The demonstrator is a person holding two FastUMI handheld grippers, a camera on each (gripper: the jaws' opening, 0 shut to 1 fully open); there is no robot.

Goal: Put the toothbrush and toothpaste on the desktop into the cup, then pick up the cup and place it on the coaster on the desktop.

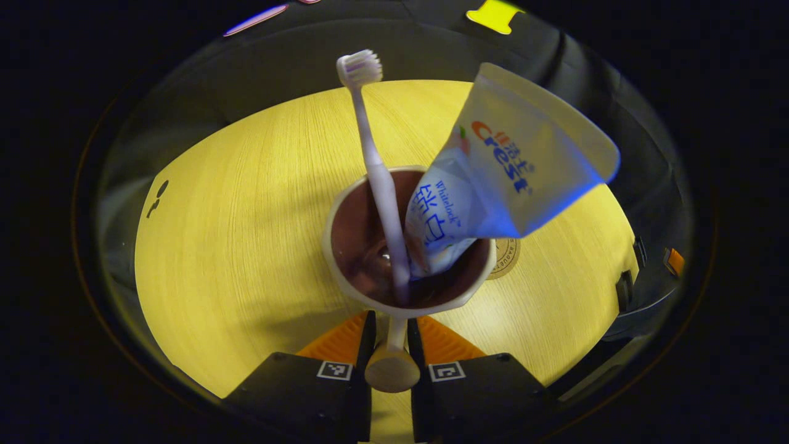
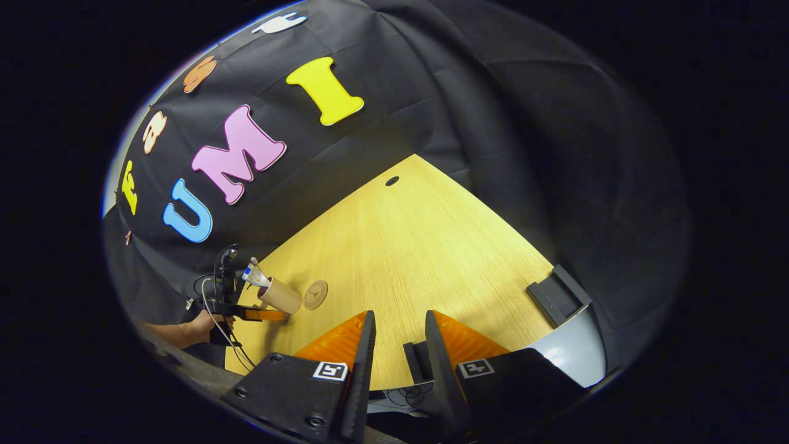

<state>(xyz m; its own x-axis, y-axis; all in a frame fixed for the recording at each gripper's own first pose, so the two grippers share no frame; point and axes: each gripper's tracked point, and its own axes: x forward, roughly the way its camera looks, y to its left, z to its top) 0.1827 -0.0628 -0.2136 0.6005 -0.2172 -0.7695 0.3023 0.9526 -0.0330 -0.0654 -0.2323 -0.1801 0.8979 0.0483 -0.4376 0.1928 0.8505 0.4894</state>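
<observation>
In the left gripper view, the left gripper [image 1: 392, 345] has its two fingers nearly closed, w/ only a narrow gap, and in that gap sits the handle of the cream-coloured cup with dark brown inside [image 1: 407, 246]; both fingers press on the handle from each side, and the rounded end of the handle sticks out toward the camera. The cup seems lifted a little above the yellow wood-grain desktop [image 1: 246, 216], but I cannot tell this for sure. Inside the cup stands the pale lilac plastic toothbrush [image 1: 376, 166], tilted, bristle head up and to the left, lower end at the cup bottom. Beside it, to the right, is the white-and-blue toothpaste tube [image 1: 493, 172], cap end down in the cup, flat crimped end leaning out over the rim to the upper right; tube and brush are touching or almost touching near the bottom. Just behind the cup's right side, partly hidden by it, lies the round brown coaster with a printed emblem [image 1: 508, 256], flat on the desktop. In the right gripper view, the right gripper [image 2: 397, 351] is partly open, w/ a clear gap between the fingers and nothing between them, above the near edge of the desktop [image 2: 419, 246]. Far to the left in this view the cup [image 2: 280, 296] appears small, tilted, the tube poking out, held by the other gripper and a hand [image 2: 200, 327]; the coaster [image 2: 315, 294] is just beside it on the desktop.
</observation>
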